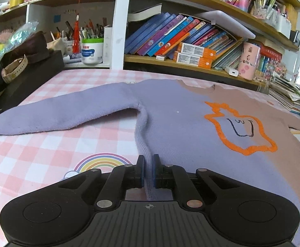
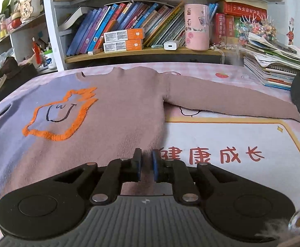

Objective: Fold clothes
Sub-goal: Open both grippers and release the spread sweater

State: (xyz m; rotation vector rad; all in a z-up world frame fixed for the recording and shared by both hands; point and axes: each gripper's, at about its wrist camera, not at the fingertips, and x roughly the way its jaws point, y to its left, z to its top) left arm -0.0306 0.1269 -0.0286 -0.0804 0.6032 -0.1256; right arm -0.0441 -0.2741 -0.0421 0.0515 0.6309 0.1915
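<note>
Sweater [image 1: 170,119] lies spread flat across your tabletop [image 1: 47,148], sleeves out. Your left hand-held gripper [image 1: 149,169] pinches its ribbed hem; your right hand-held gripper [image 2: 146,165] grips the pink hem edge.

Ahead of my hand-held gripper I see a worktop [image 1: 47,148] under a pink-and-white checked cover, running back to a wooden bookshelf [image 1: 170,61] packed with leaning books [image 1: 170,37]. A white upright [image 1: 119,24] divides the shelving. Daylight glares in at the far right.
</note>
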